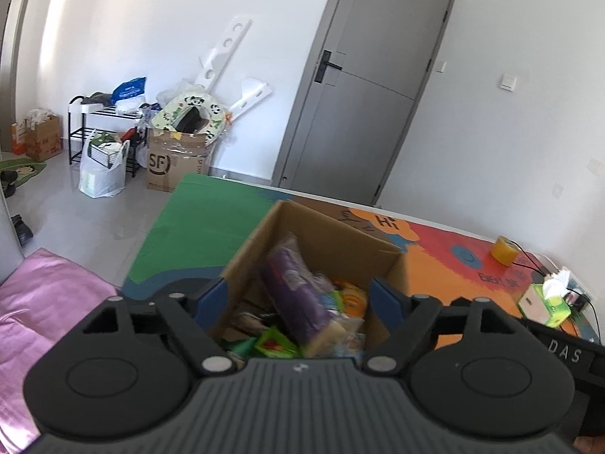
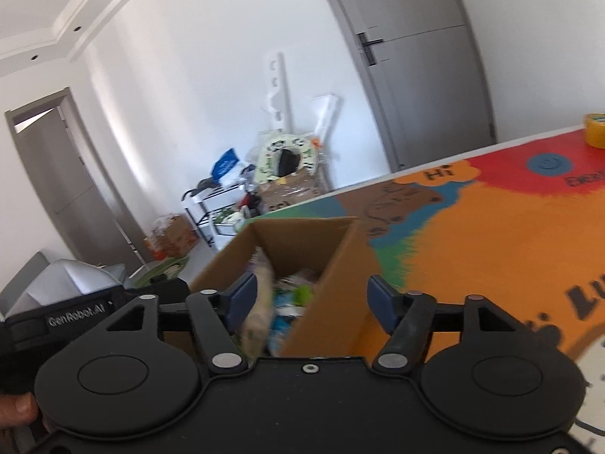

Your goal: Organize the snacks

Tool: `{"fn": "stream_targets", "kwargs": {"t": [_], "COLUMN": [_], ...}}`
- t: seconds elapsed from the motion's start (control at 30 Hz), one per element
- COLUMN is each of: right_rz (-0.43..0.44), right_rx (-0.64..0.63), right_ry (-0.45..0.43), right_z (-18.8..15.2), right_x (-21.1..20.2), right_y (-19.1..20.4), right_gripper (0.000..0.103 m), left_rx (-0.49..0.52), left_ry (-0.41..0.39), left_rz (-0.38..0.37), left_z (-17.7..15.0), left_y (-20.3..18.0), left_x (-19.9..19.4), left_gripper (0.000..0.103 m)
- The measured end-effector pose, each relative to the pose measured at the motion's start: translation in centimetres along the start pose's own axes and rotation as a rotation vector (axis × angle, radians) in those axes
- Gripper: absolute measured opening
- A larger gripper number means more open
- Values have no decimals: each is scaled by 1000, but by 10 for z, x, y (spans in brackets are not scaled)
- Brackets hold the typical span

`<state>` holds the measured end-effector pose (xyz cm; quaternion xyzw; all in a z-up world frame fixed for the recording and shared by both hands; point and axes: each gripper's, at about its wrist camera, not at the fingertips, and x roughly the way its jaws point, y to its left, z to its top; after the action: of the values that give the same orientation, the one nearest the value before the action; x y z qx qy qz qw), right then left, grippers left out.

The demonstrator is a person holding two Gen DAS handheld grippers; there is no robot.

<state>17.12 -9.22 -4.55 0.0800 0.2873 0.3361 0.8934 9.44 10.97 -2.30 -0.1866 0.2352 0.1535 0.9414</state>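
An open cardboard box stands on a colourful table mat. It holds several snack packets, with a long purple packet leaning on top and green packets below. My left gripper is open and empty, jaws wide, just above the box's near edge. In the right wrist view the same box is seen from its right side, with a pale packet leaning inside. My right gripper is open and empty, jaws spread across the box's near right wall.
A yellow tape roll and a green tissue box with cables sit on the mat's far right. A pink cushion lies at left. The floor beyond holds an SF carton, a black rack and bags. A grey door stands behind.
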Motion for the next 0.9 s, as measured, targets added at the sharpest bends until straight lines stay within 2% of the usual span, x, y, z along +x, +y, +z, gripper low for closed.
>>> {"fn": "stream_targets", "kwargs": {"t": [0.13,0.37,0.77,0.9], "right_rz": [-36,-81,-107,-123], "right_rx": [13,19,43,42], "right_ry": [-19,-69,-122,-131], "right_z": [-1,-5,-12,-16], "right_x": [-16,-47,-95,-109], "right_y": [-12,-25,-50,-55], "right_gripper": [76,91,95,103], "left_rx": [22,41,93,121], "left_ry": [1,0,-9,-14], "left_rz": [-27,-72,-161,-179], "left_z": [-5,-12,-27,-32], "left_y": [-12,-35,-66,-75], "left_x": [-5,-15,-35,-44], "left_gripper": [89,90,91,92]}}
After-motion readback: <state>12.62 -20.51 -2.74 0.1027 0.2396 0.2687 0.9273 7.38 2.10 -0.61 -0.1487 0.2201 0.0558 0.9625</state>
